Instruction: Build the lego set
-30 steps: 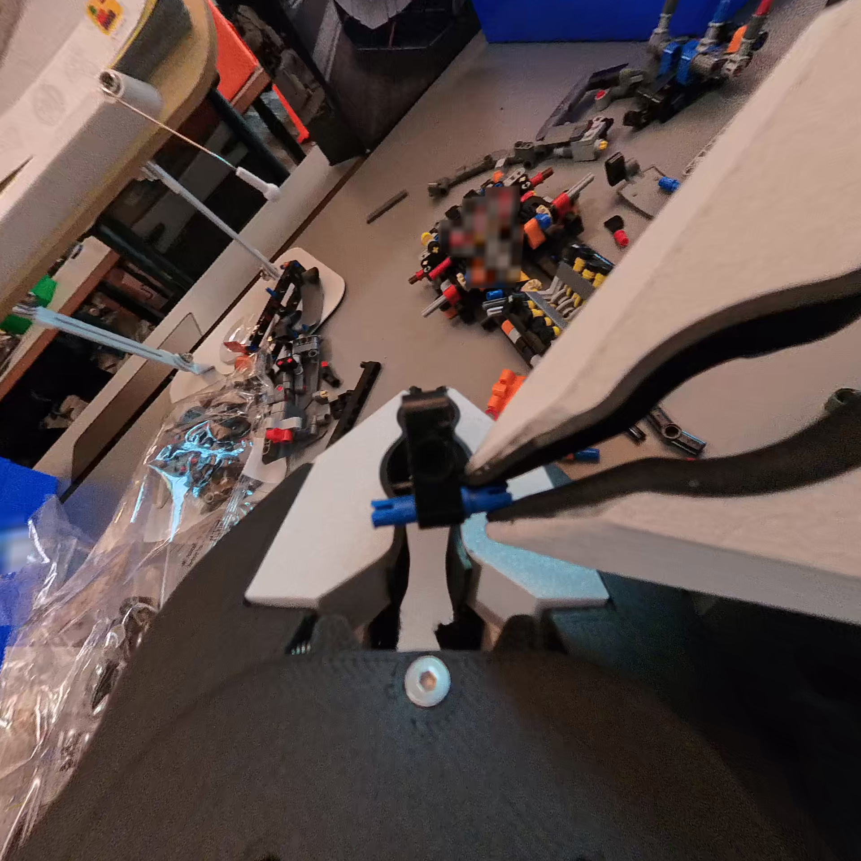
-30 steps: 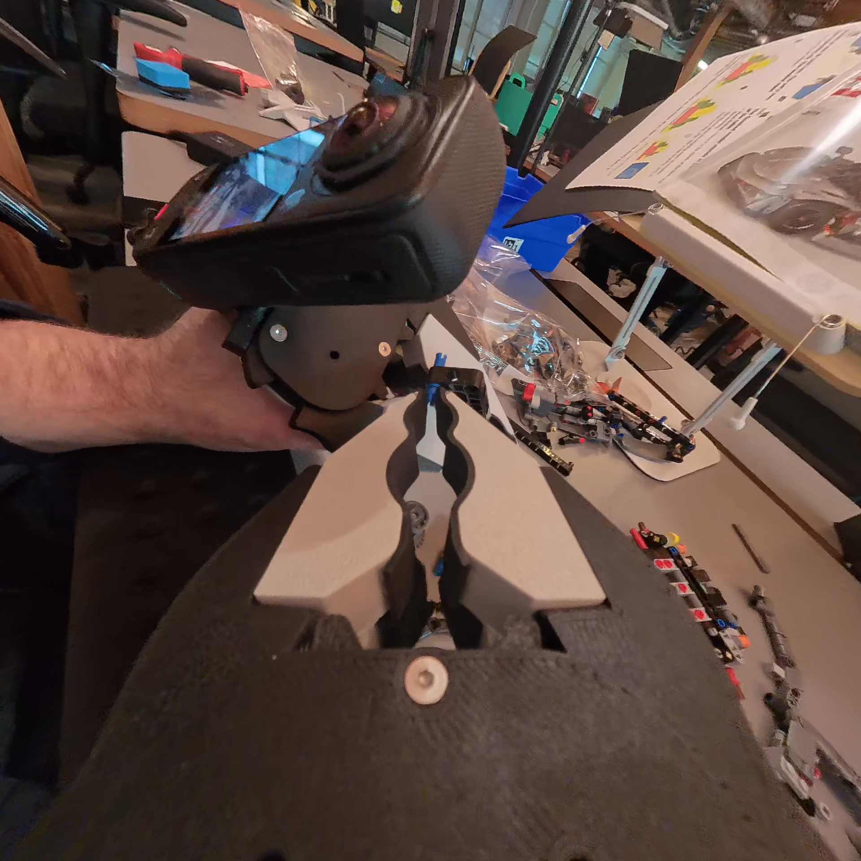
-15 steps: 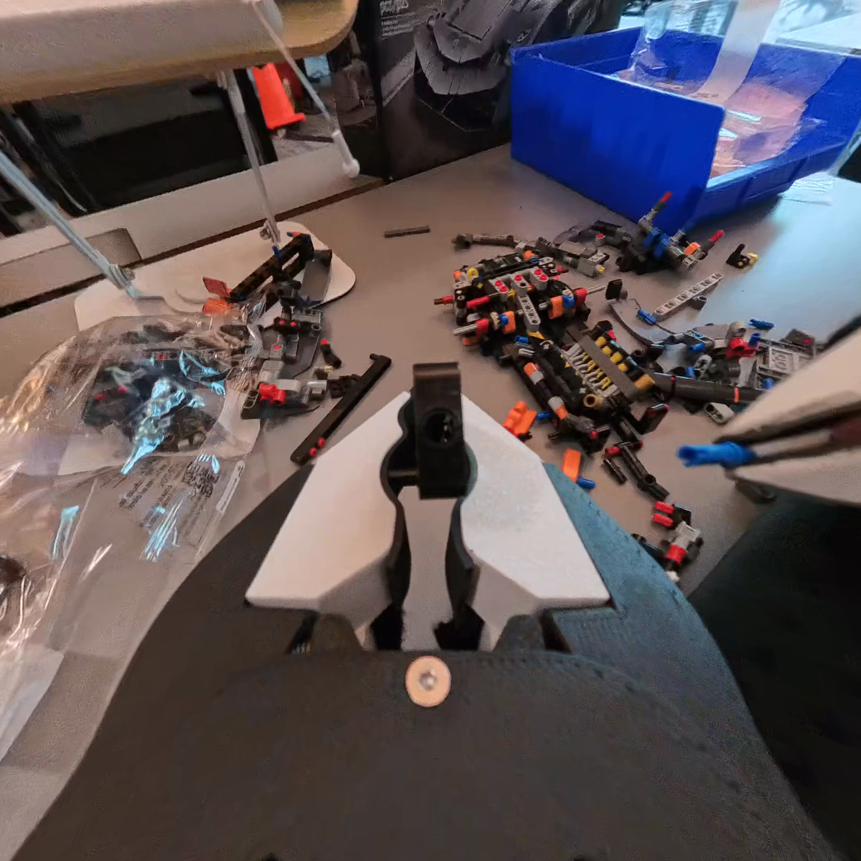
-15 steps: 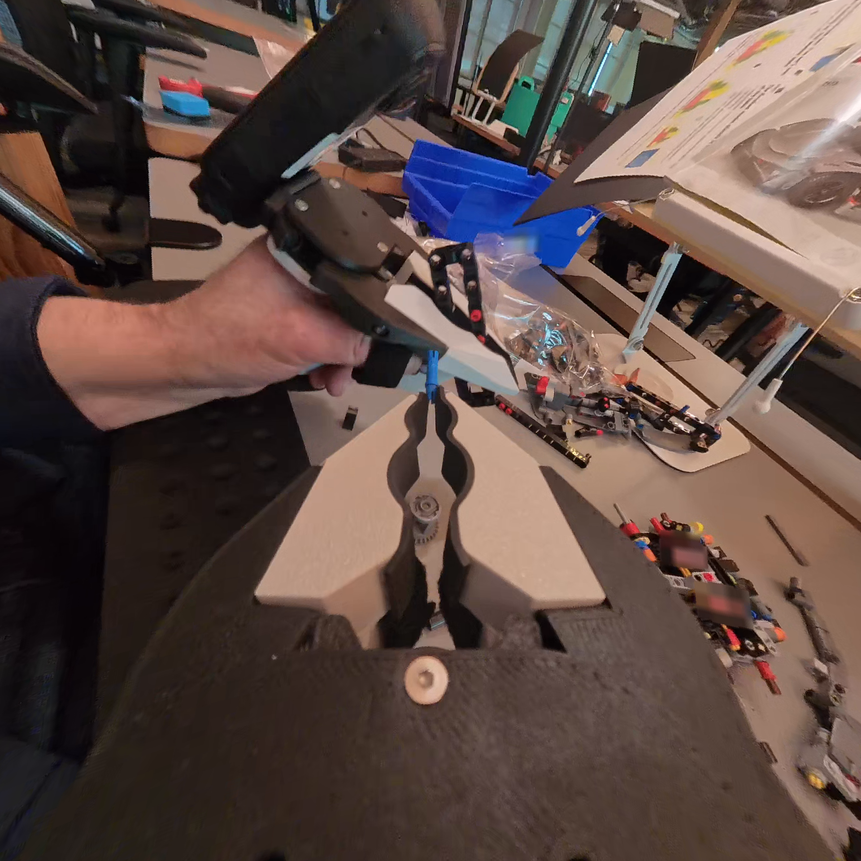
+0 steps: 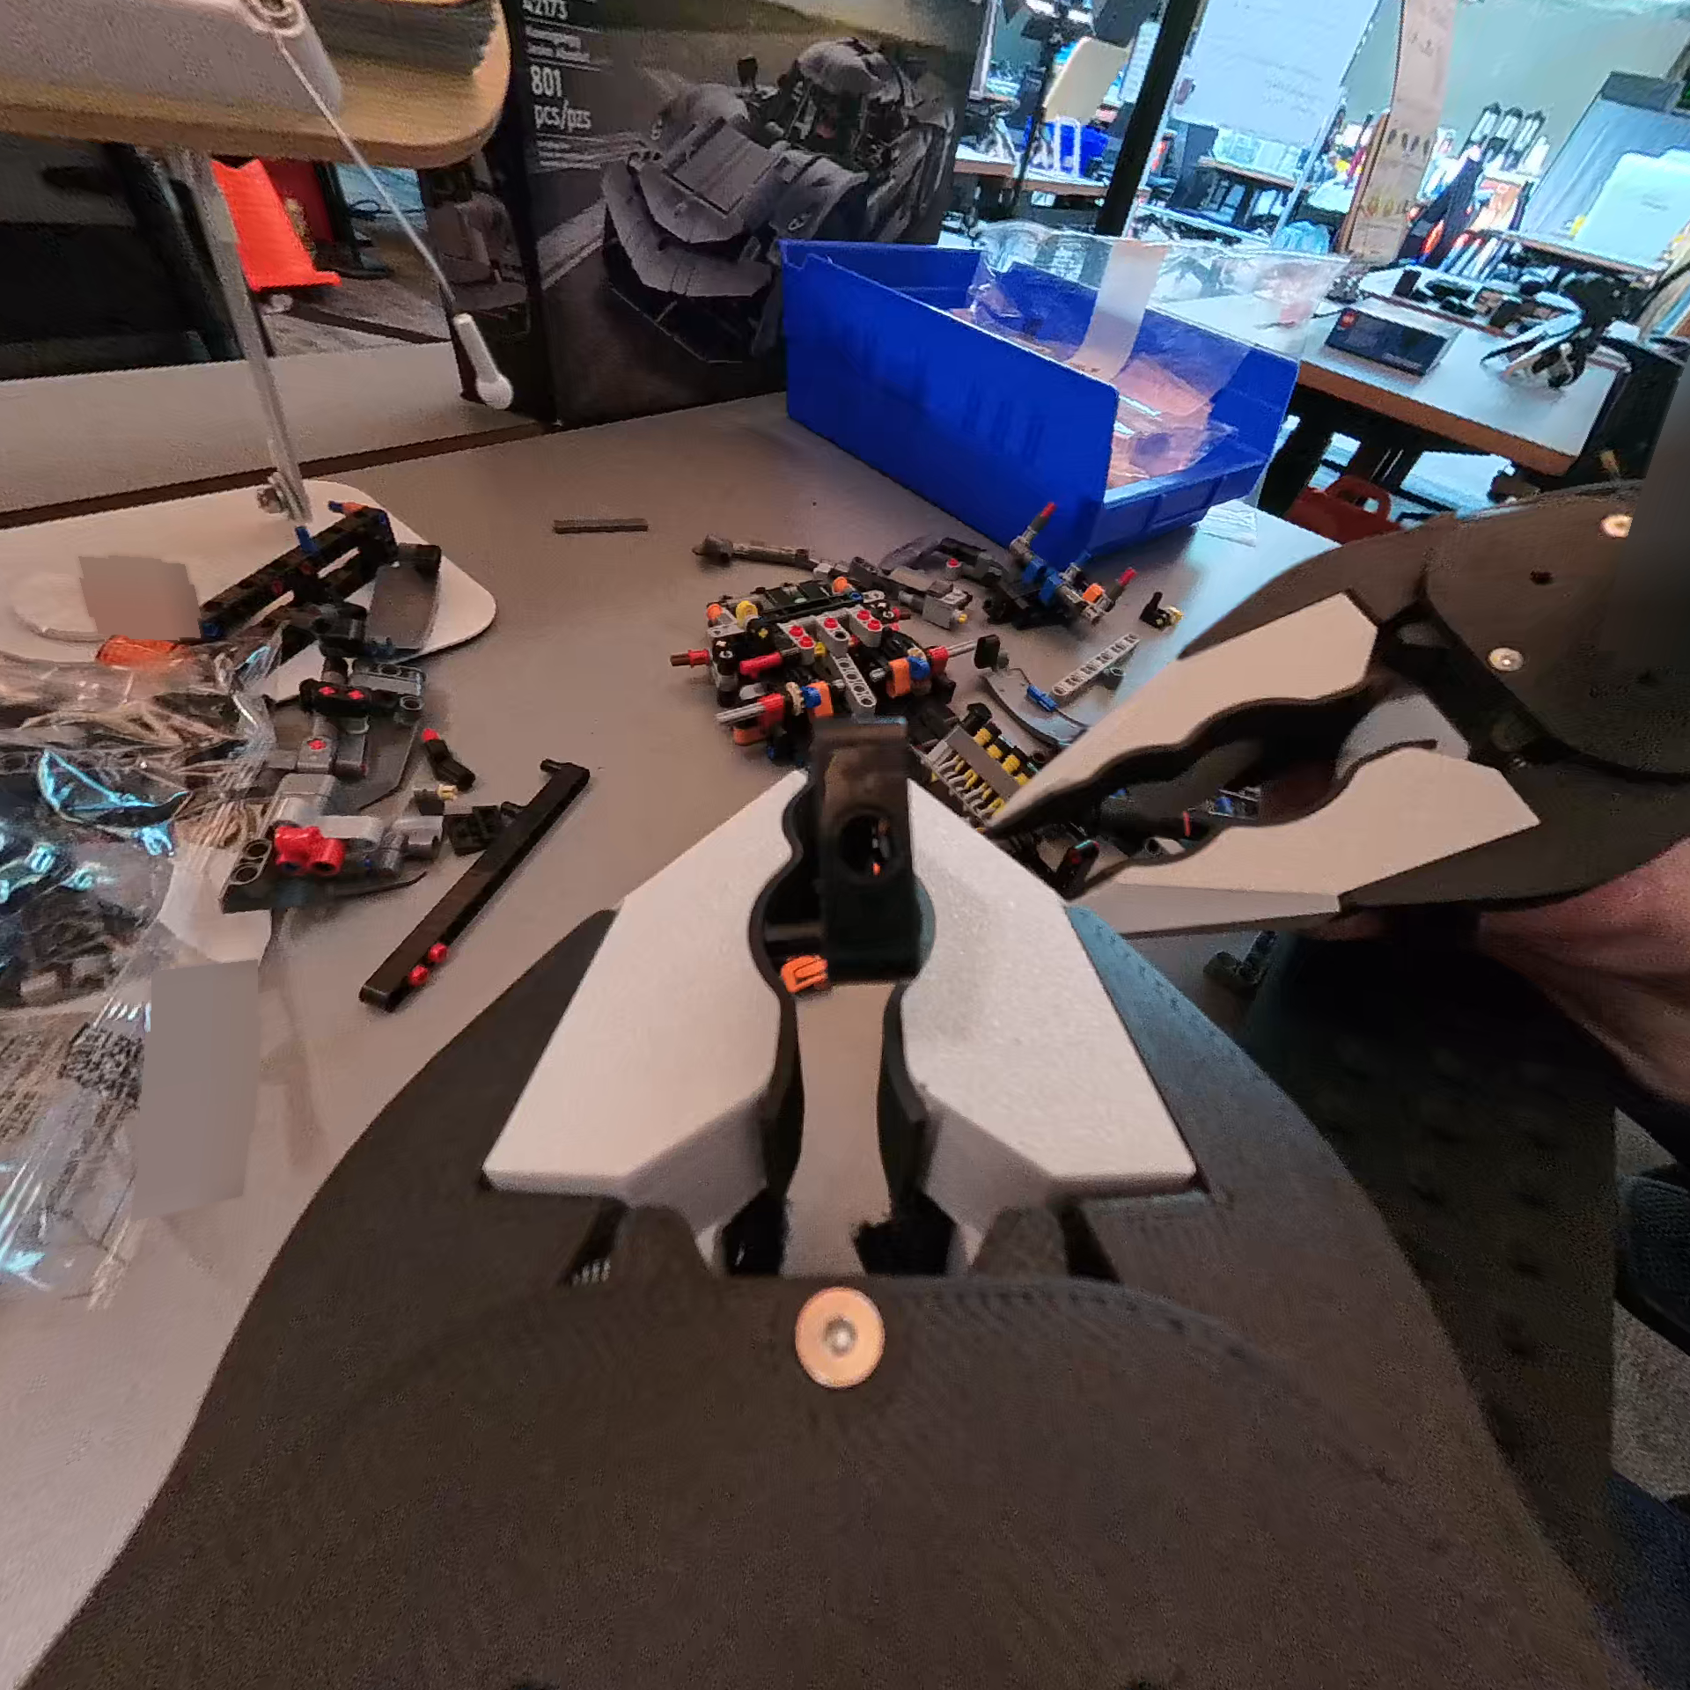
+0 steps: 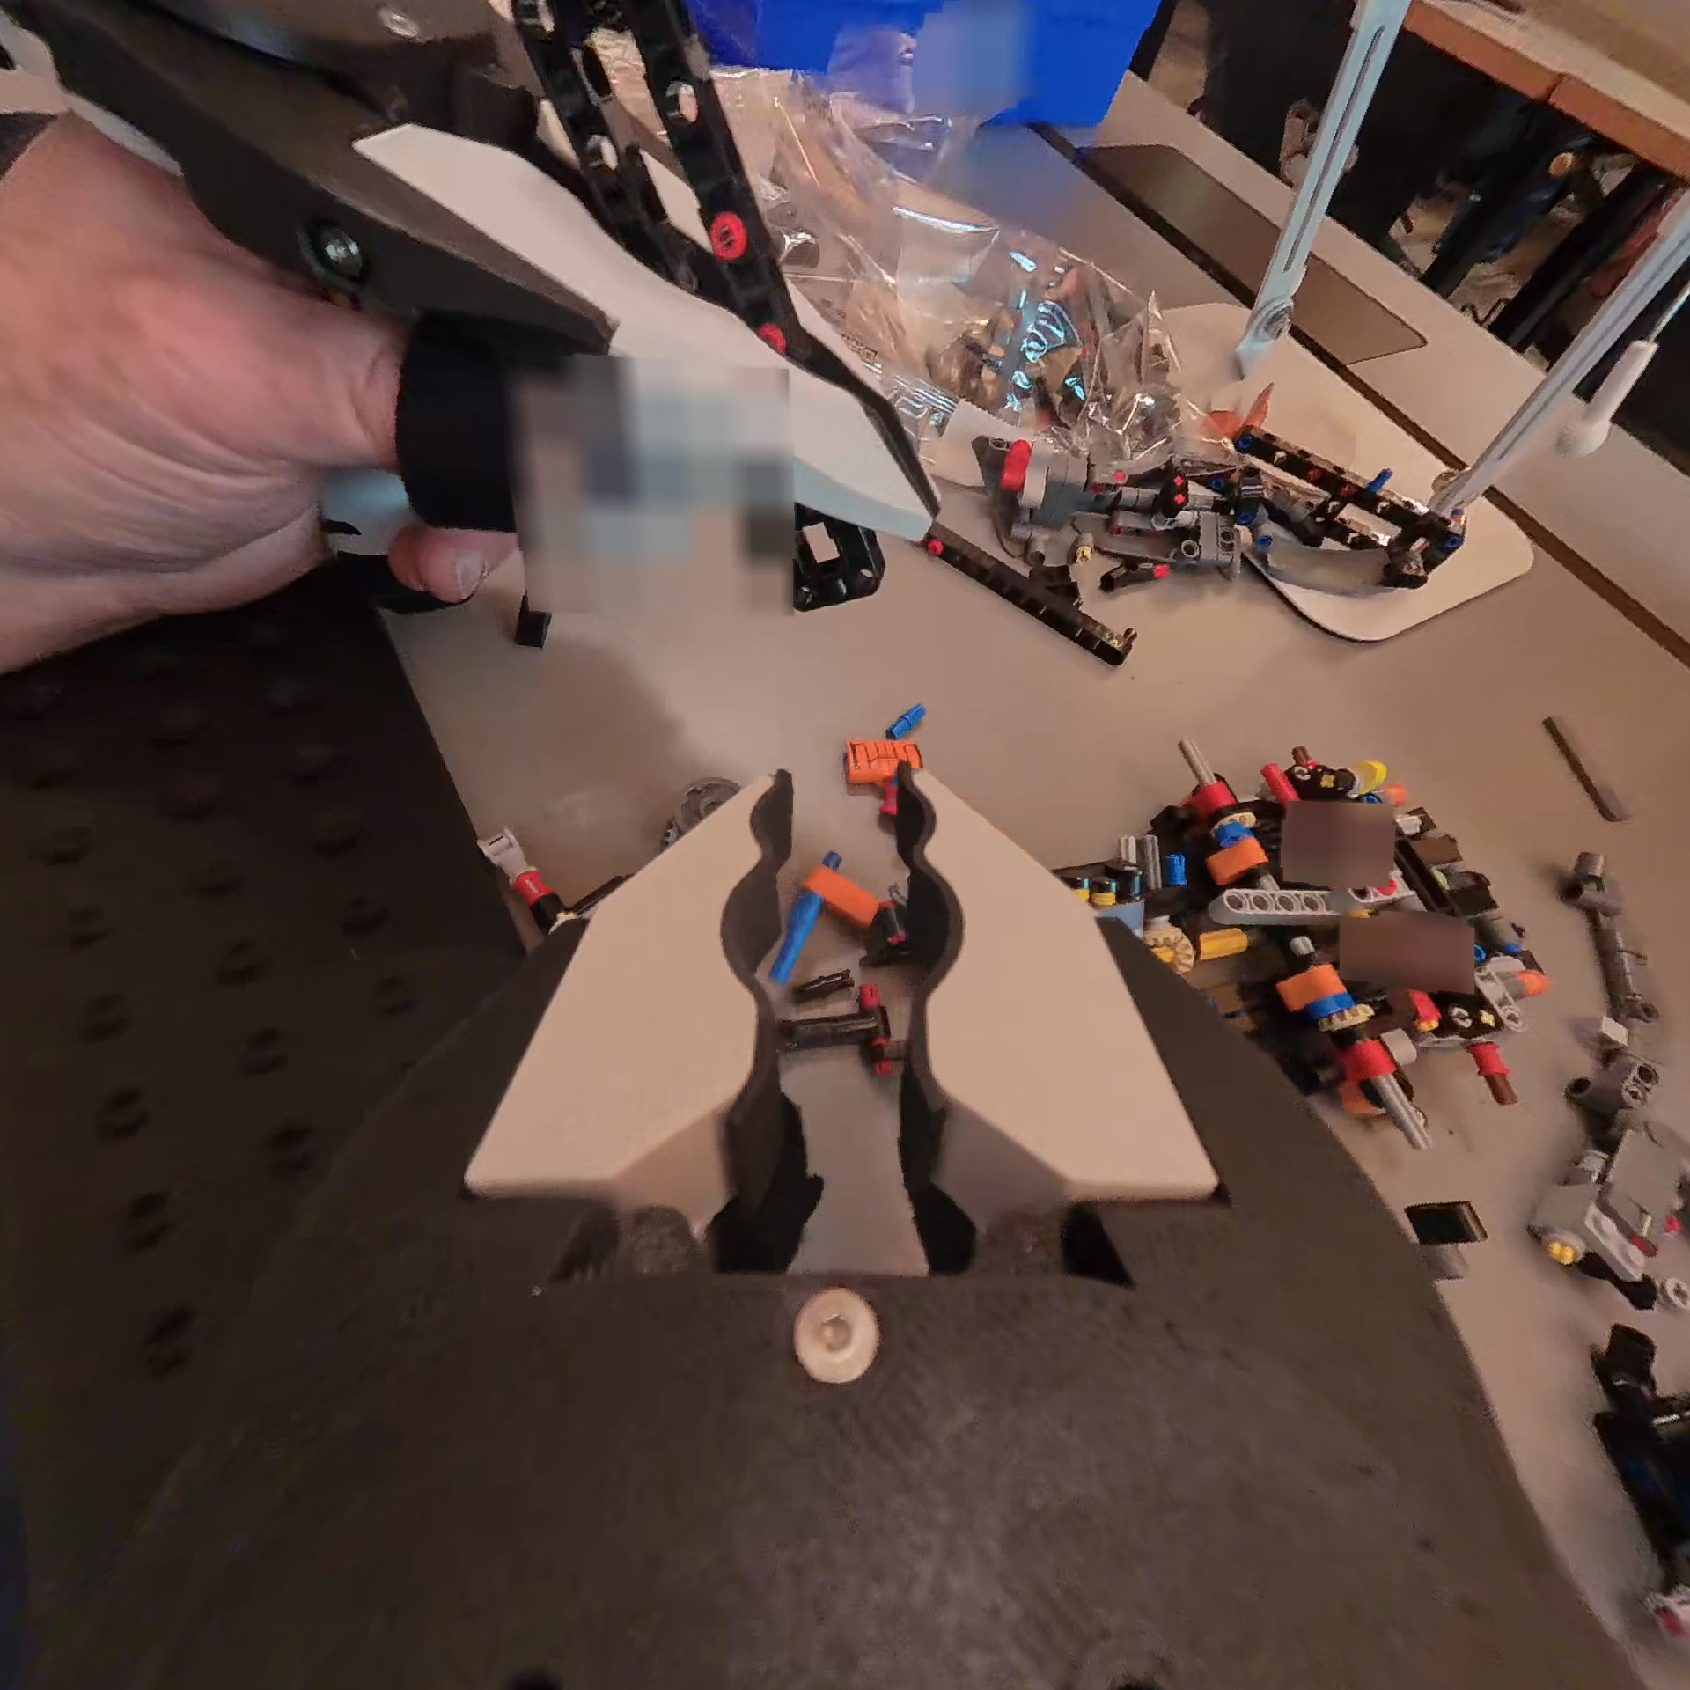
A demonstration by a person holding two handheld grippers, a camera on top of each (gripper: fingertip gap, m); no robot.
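My left gripper [image 5: 855, 823] is shut on a black Lego frame piece [image 5: 860, 759] and holds it upright above the grey table [image 5: 594, 695]. In the right wrist view the same piece [image 6: 640, 137] sticks up from the left gripper [image 6: 914, 521], which a hand holds. My right gripper [image 6: 841, 786] is open and empty, low over the table's front part. Between its fingers I see loose pieces on the table: a blue pin [image 6: 803, 917], an orange piece [image 6: 846, 896] and small black pins. In the left wrist view the right gripper [image 5: 1033, 823] sits to the right of the black piece, apart from it.
A pile of mixed pieces [image 5: 823, 658] lies mid-table, and it also shows in the right wrist view [image 6: 1280, 933]. A blue bin [image 5: 960, 393] and the set box [image 5: 732, 183] stand behind. A plastic bag [image 5: 91, 777], a long black beam [image 5: 475, 878] and a partial assembly [image 5: 302, 567] lie left. A black mat [image 6: 183, 914] covers the front edge. My left gripper's tips are some 25 centimeters from the partial assembly [image 5: 302, 567]. Look for it in the right wrist view [image 6: 1346, 502] too.
My right gripper drew the blue pin away from the black piece, dropped toward the table and opened; the pin is no longer in it. My left gripper swung toward the table, still holding the piece.
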